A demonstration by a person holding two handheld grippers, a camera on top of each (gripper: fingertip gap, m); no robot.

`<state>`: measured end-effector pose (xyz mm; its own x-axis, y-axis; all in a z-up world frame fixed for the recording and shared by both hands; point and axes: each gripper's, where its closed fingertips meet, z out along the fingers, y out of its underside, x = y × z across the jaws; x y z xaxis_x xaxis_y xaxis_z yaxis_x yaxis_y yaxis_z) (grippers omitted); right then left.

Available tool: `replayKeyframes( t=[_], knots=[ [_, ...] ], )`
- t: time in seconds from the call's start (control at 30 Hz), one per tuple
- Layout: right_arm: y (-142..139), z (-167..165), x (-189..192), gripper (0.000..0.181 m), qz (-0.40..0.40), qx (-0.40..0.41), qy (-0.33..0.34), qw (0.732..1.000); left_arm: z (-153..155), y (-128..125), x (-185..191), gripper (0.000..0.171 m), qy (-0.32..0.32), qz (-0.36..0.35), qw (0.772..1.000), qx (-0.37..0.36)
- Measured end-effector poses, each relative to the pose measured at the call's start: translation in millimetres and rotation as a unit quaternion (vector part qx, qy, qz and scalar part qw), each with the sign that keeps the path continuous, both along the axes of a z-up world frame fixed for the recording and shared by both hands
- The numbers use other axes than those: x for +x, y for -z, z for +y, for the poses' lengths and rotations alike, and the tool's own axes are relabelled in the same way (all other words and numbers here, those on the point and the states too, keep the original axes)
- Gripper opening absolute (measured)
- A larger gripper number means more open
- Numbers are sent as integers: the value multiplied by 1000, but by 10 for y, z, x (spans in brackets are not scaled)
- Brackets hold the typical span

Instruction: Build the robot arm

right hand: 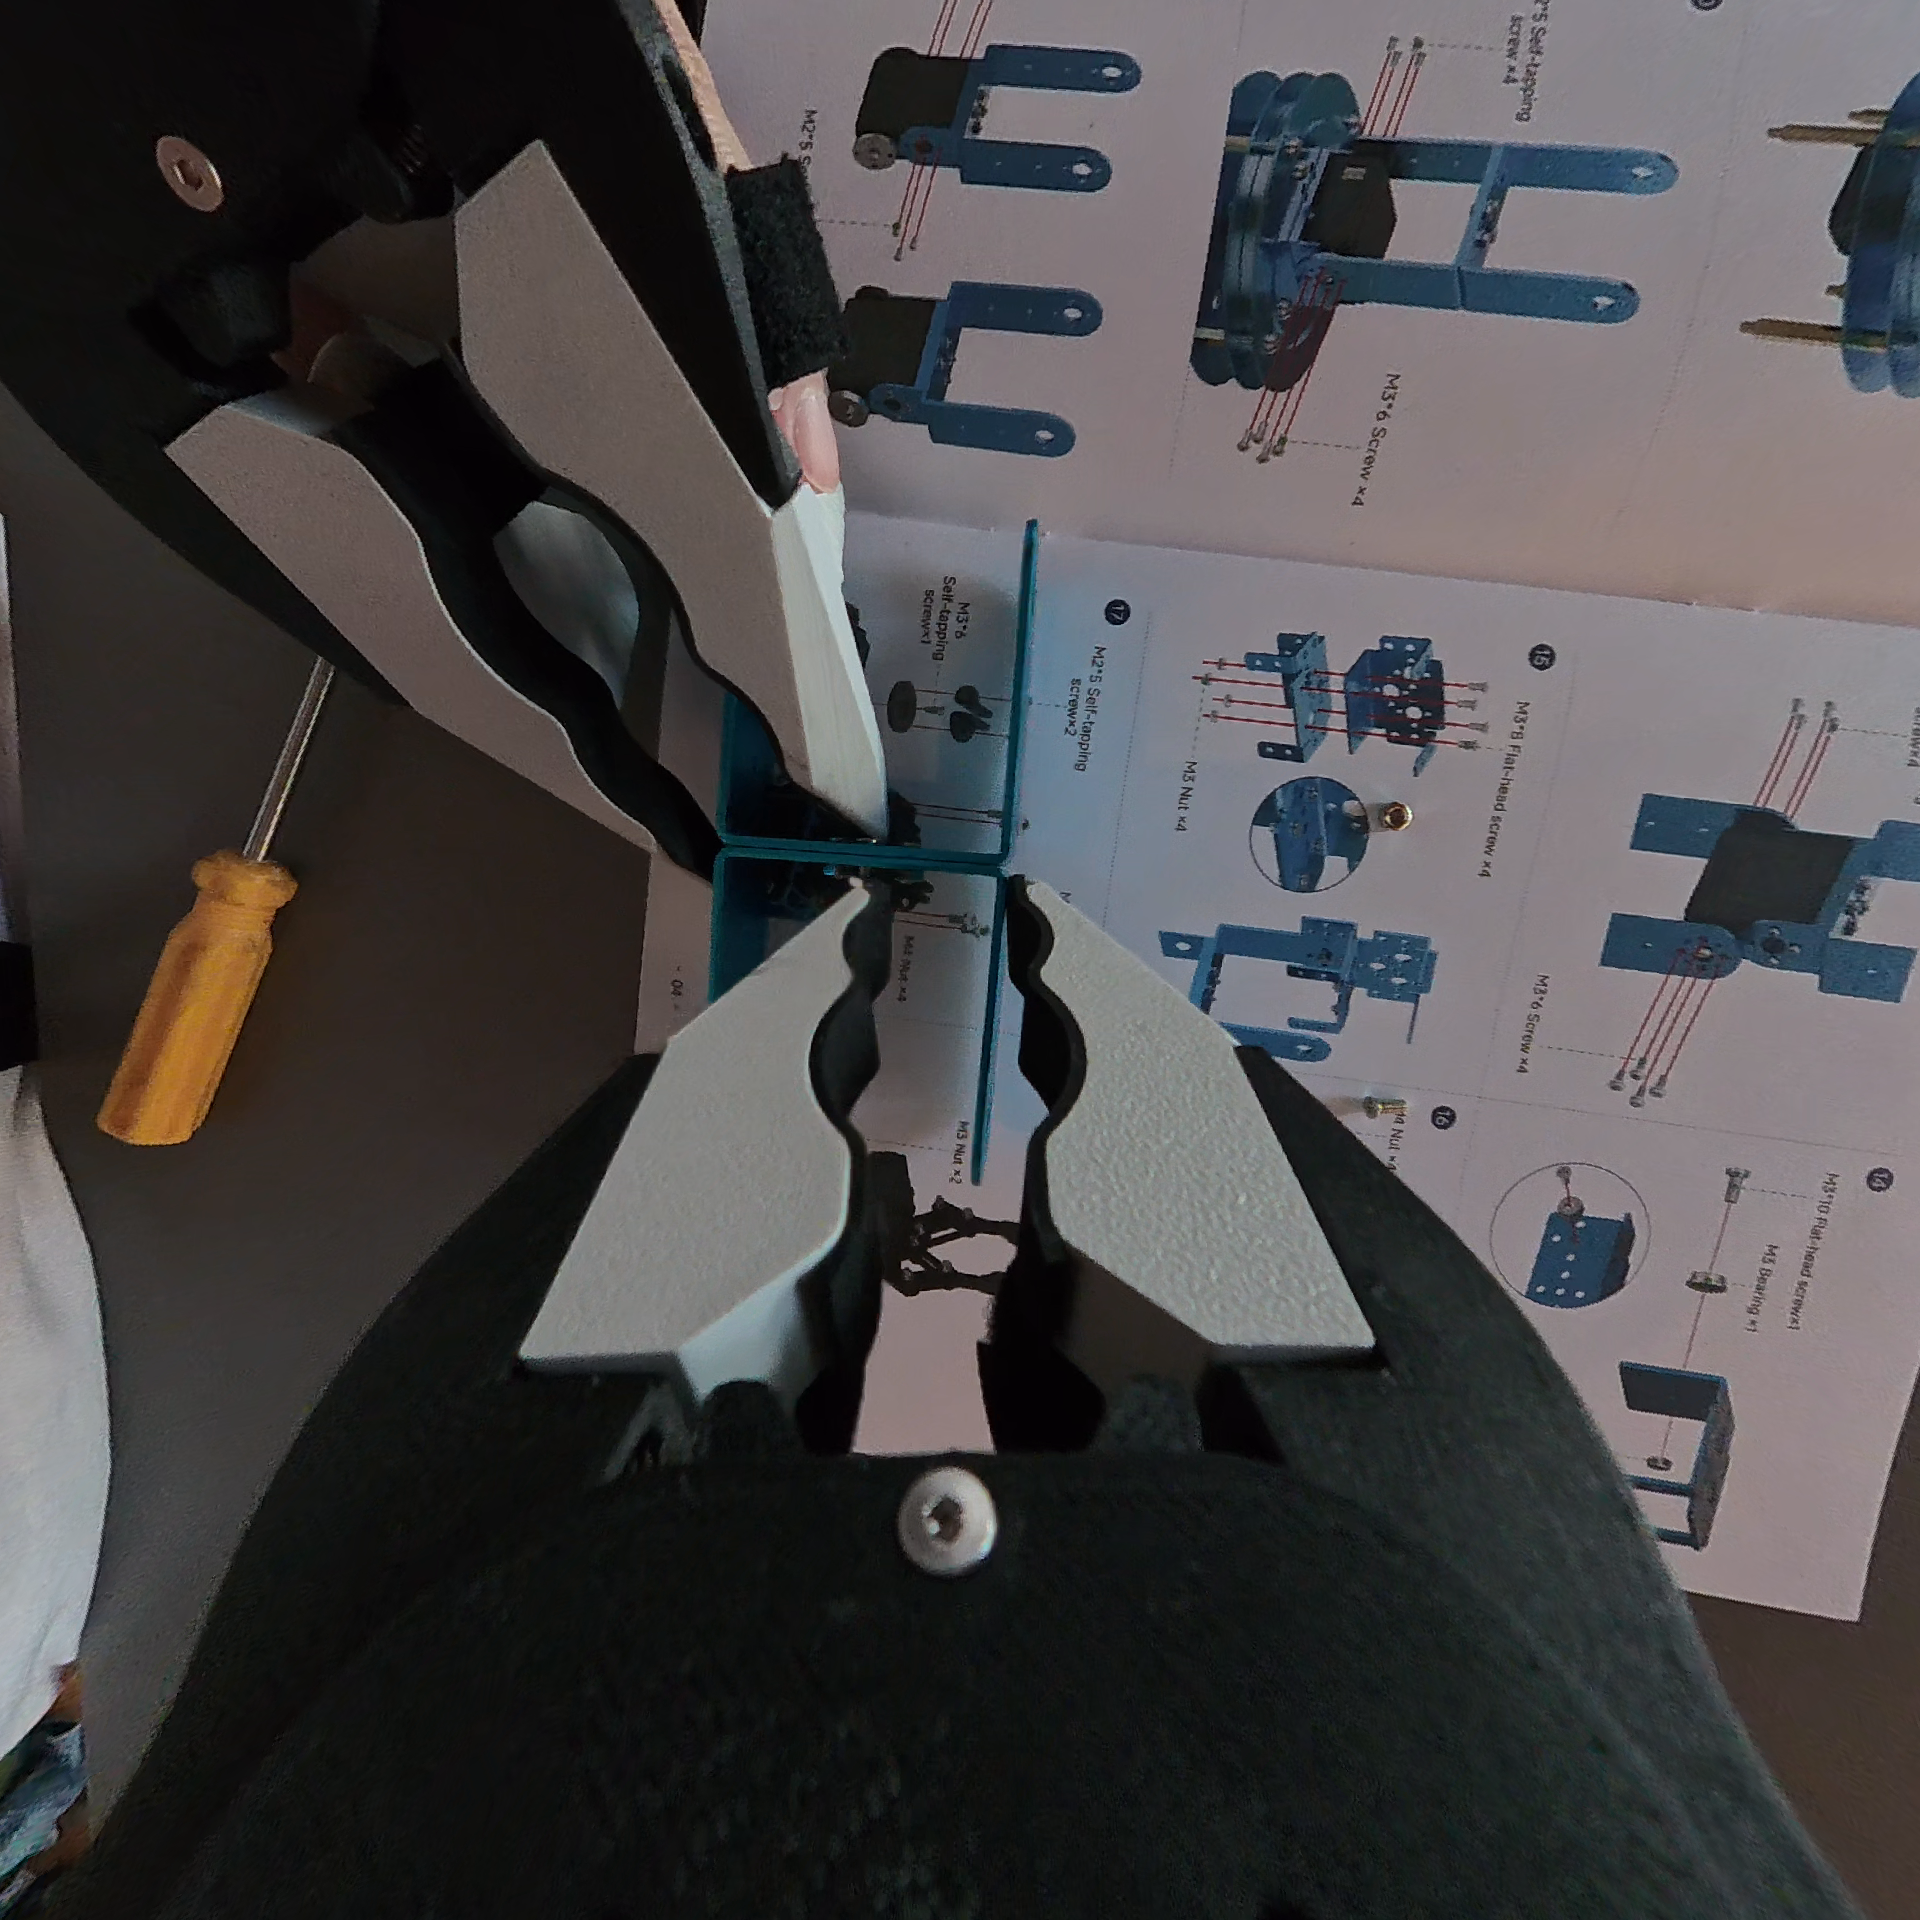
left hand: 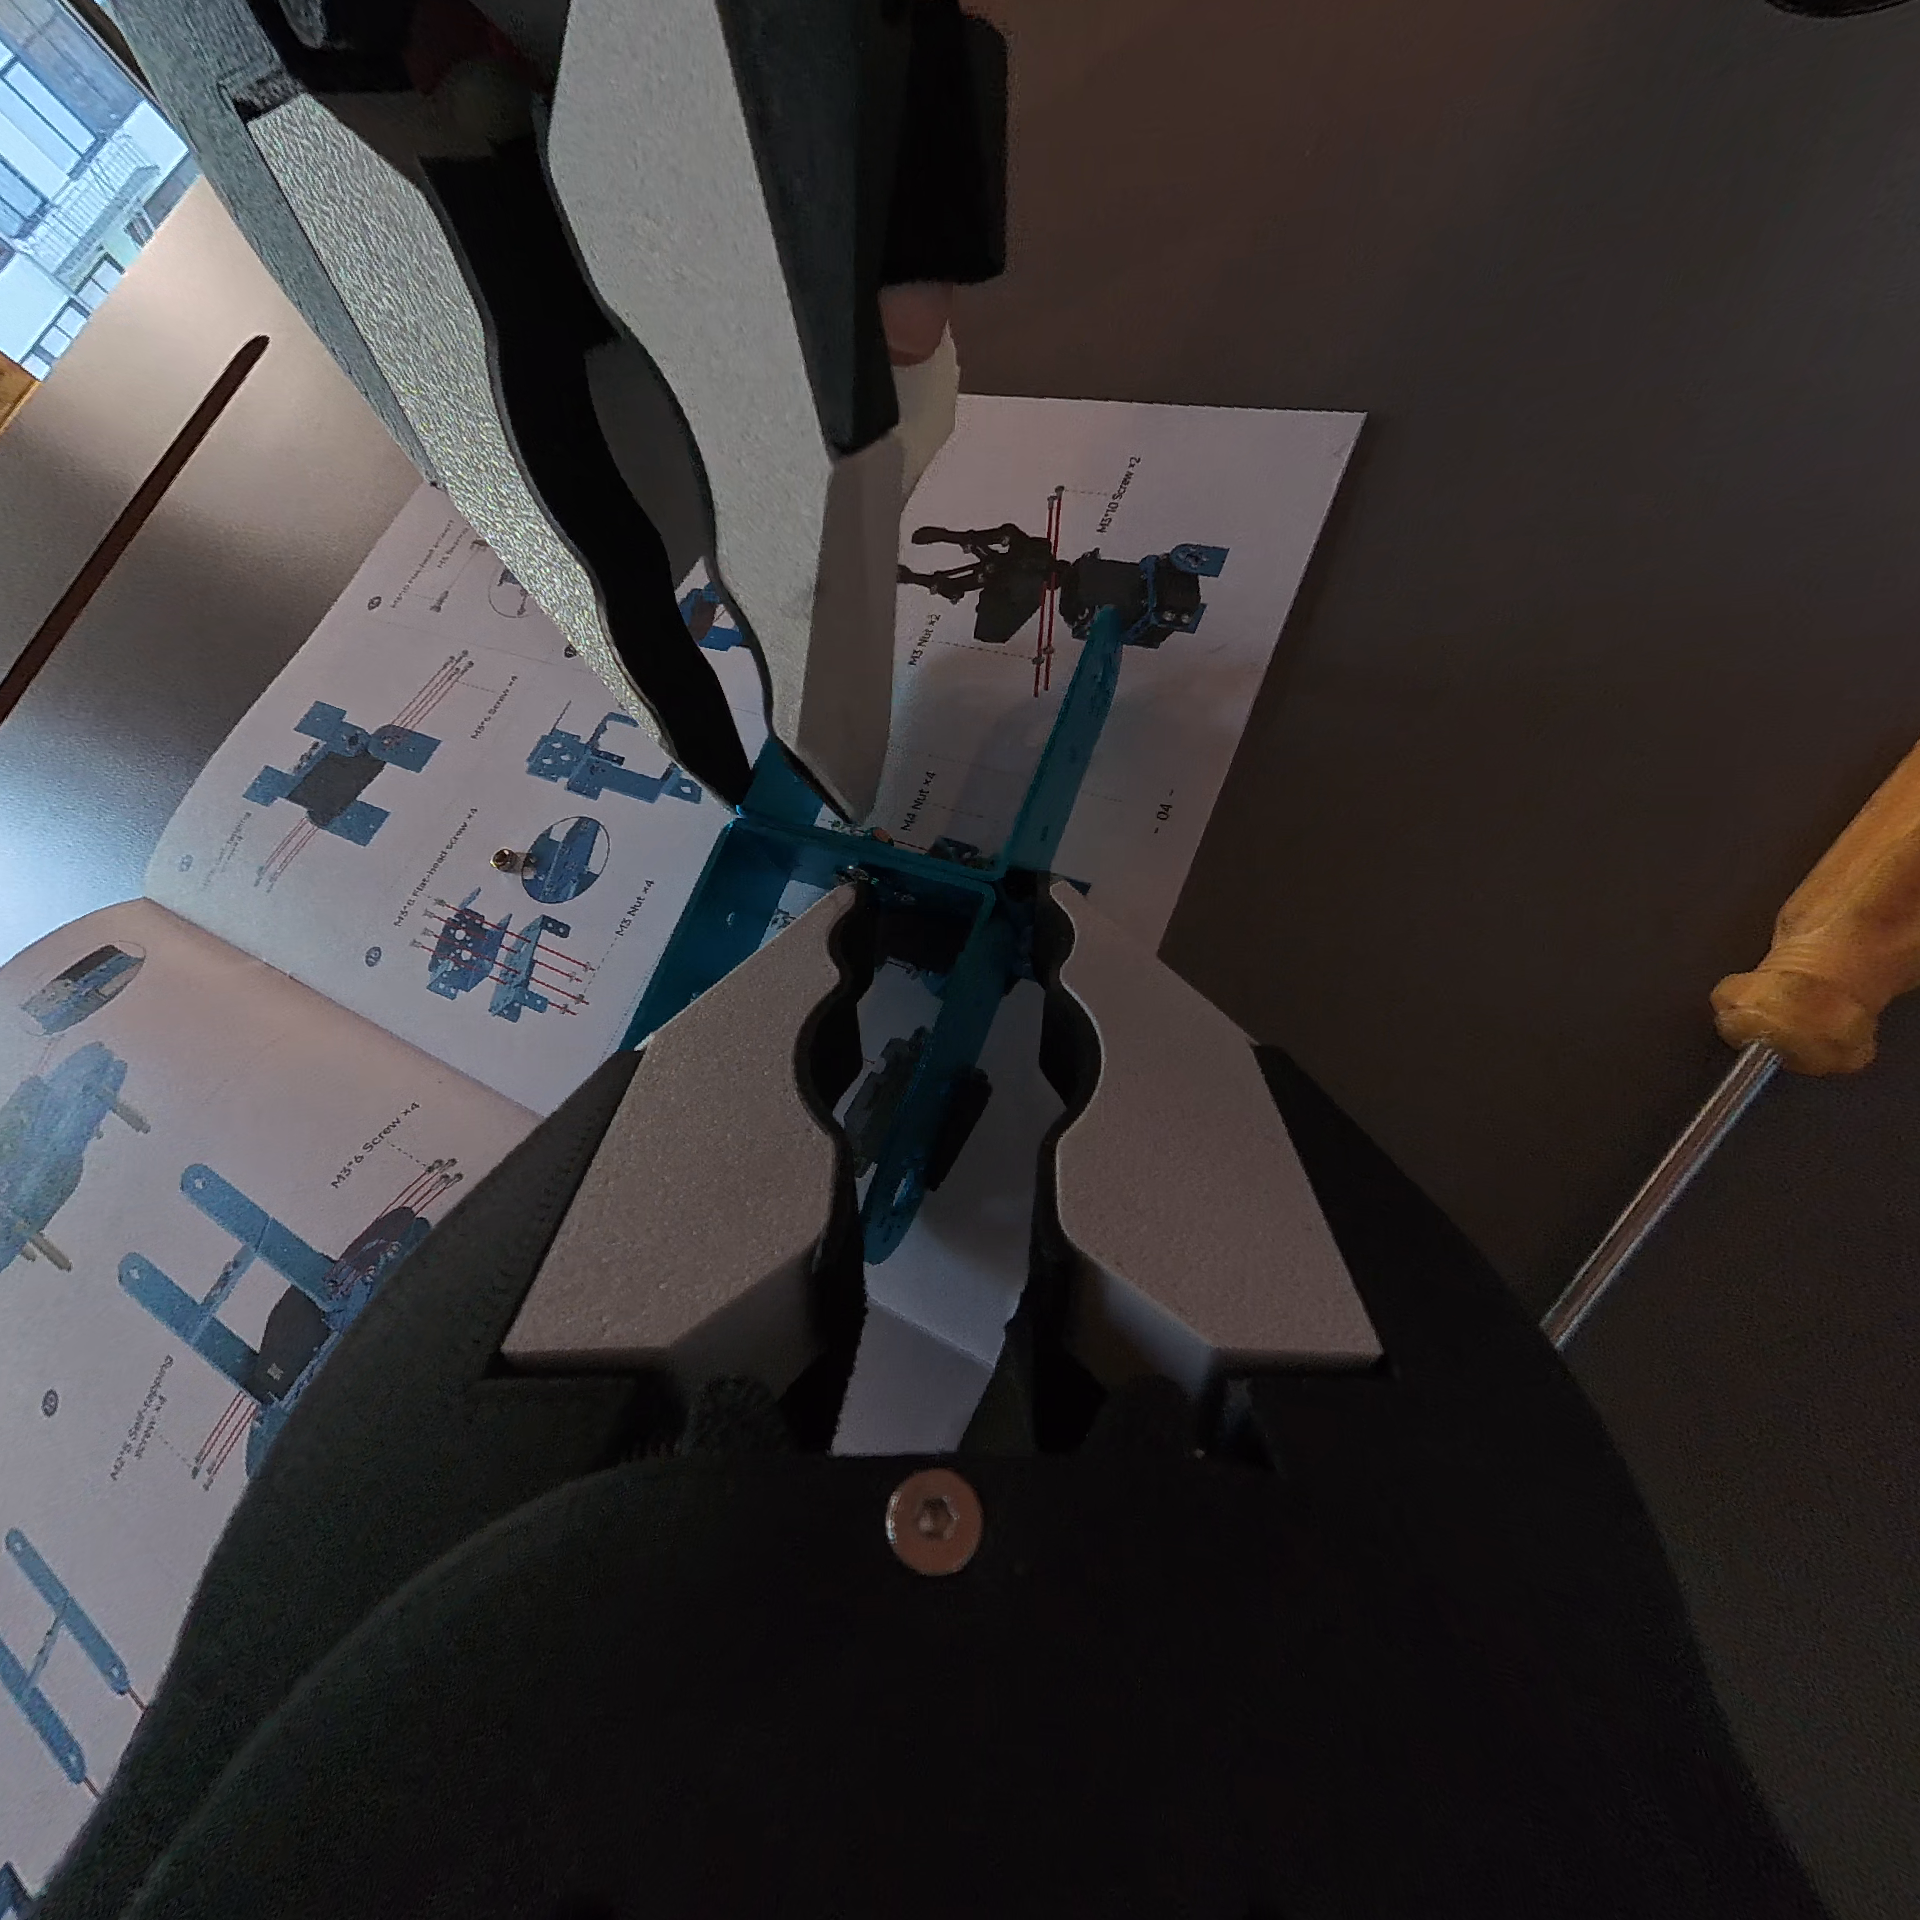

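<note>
My left gripper (left hand: 951, 894) and right gripper (right hand: 940, 888) meet tip to tip over a blue metal bracket assembly (right hand: 862, 842) on the open instruction booklet (right hand: 1558, 520). Both part-open around bracket walls; can't tell if either actually clamps. Brass nut (right hand: 1397, 816) lies loose on the page. Screwdriver (right hand: 197, 997) off-page on dark grey table (left hand: 1558, 312), which has free room there. Window (left hand: 73, 208) far corner.

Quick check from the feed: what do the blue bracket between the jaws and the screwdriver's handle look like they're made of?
Blue bracket: thin sheet metal by the look, with crisp bent corners, small punched holes and a smooth painted or anodised blue finish.

Screwdriver: the handle looks like translucent amber plastic, faceted and glossy; the shaft is bright, probably plated steel.

Both lie by the printed paper manual.
</note>
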<state>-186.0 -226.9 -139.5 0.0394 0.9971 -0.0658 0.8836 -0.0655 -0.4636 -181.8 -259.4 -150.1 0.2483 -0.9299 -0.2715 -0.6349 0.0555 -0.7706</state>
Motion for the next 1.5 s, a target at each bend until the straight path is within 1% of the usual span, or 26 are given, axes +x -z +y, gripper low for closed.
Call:
replayKeyframes(
  t=[0.17,0.3,0.4,1.03,1.17,1.3,1.5],
  knots=[
    [-11,-1,1,21,3,-3,-2,1000,1,0,1,29,0,0,1000,-1],
    [-1,-31,9,29,5,-12,-6,1000,2,3,0,29,-1,1,1000,-1],
    [-3,-39,5,30,9,-7,-7,1000,2,6,1,29,-1,2,1000,-1],
    [3,9,-6,22,7,7,1,1000,5,7,1,29,-1,2,1000,0],
    [-66,58,23,26,18,18,3,1000,7,3,-1,29,-2,2,1000,1],
    [-140,85,135,28,38,22,10,999,17,-22,-25,31,-8,-7,1000,2],
    [1,53,285,29,75,-4,35,997,25,-82,-76,31,-12,-30,999,-18]
  ],
)
